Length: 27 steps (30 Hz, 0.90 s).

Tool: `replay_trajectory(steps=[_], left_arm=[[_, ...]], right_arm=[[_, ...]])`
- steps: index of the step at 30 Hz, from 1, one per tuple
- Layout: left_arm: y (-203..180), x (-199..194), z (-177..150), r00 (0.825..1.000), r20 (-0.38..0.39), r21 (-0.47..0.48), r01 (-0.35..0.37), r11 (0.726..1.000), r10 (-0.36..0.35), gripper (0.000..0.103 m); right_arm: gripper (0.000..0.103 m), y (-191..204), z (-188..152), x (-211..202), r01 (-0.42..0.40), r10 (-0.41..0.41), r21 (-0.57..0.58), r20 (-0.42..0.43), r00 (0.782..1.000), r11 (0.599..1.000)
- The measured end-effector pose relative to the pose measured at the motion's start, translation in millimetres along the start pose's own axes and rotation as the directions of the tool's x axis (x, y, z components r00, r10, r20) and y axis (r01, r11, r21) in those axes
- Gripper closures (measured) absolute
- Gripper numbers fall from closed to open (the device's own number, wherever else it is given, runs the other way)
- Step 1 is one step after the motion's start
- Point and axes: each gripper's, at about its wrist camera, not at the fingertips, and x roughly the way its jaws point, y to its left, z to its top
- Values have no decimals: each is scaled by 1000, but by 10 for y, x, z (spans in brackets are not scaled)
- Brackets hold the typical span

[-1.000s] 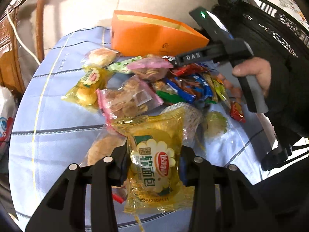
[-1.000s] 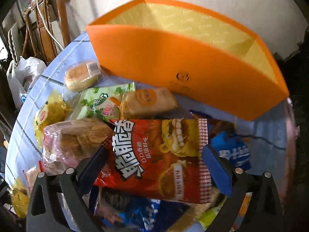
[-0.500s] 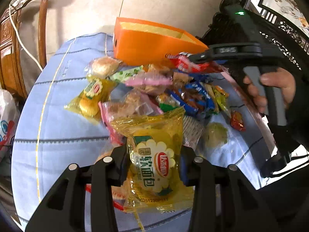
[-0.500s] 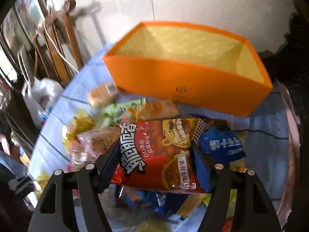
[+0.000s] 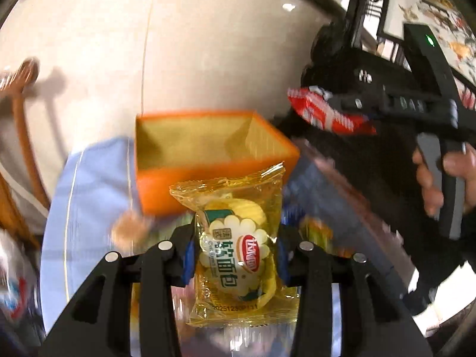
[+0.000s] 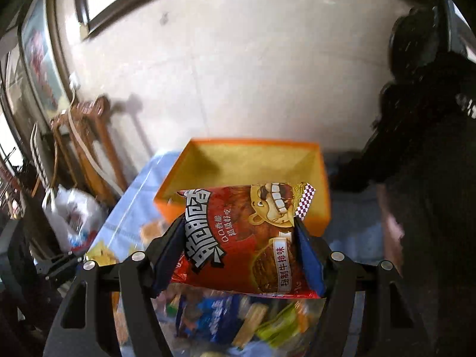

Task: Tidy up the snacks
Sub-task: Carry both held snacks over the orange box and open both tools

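My left gripper (image 5: 235, 238) is shut on a yellow transparent bread packet (image 5: 238, 208), held upright in the air just in front of the orange box (image 5: 214, 178). The box stands open at the top and looks empty inside. My right gripper (image 6: 239, 238) is shut on a red snack bag (image 6: 238, 208), its blue pads pressing both sides, raised before the same orange box (image 6: 253, 160). In the left wrist view the red bag (image 5: 327, 113) hangs higher up, to the right of the box, with a hand (image 5: 446, 178) on the gripper's handle.
A pile of mixed snack packets (image 6: 223, 318) lies blurred on the blue striped tablecloth (image 6: 134, 208) below. A wooden chair (image 6: 86, 142) and a white plastic bag (image 6: 74, 214) stand to the left. Dark carved furniture (image 5: 342, 59) is at the right, with a pale floor beyond the box.
The right gripper closed on the red bag and lifted it off the pile. Both grippers rose with their packets and came nearer the orange box, whose inside now shows.
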Motion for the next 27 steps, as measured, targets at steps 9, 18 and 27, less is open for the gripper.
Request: replay_trajectory(steps=[9, 18, 27], left_arm=[[220, 760, 1199, 998, 40, 16, -58, 998, 58, 62], [604, 1656, 1308, 941, -106, 2, -322, 947, 321, 10], [633, 931, 519, 963, -120, -23, -245, 969, 240, 8]], right_arm=[[32, -314, 803, 394, 18, -19, 28, 37, 999, 999], [18, -477, 908, 1195, 68, -67, 55, -30, 997, 996], [15, -547, -216, 854, 111, -96, 141, -108, 990, 984]])
